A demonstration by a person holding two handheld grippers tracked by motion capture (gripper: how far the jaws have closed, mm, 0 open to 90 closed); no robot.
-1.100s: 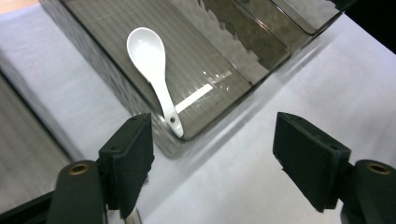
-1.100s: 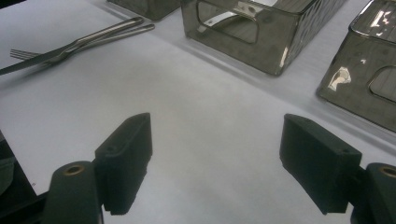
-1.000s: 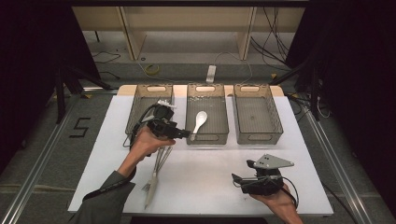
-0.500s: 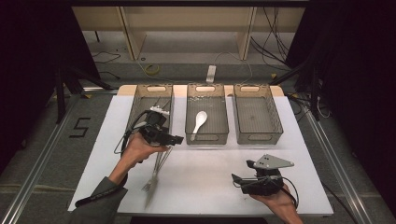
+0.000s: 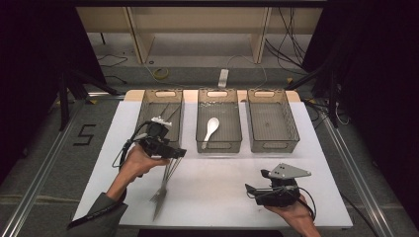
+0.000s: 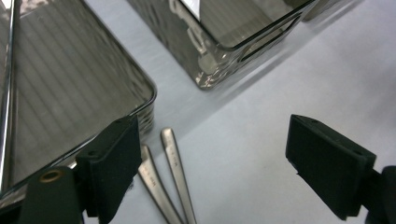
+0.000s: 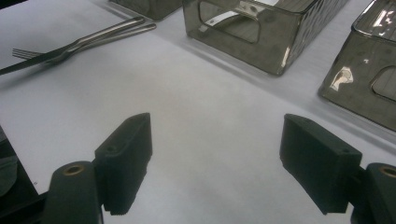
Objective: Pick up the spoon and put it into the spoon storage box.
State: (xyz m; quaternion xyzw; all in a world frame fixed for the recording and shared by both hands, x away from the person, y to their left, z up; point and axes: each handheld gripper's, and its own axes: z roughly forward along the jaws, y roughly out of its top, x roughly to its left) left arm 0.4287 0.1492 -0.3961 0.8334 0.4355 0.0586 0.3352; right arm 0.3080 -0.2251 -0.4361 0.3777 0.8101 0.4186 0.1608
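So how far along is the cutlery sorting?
Done: a white spoon lies in the middle bin. In hand: nothing; the left gripper, jaws just opened and empty, hovers over the fork and knife. Left: both remain on the table.

White table (image 5: 222, 192) carries three clear bins (image 5: 219, 123) in a row at the far edge; fork (image 5: 162, 187) and knife (image 5: 159, 210) lie front-left, near left bin.
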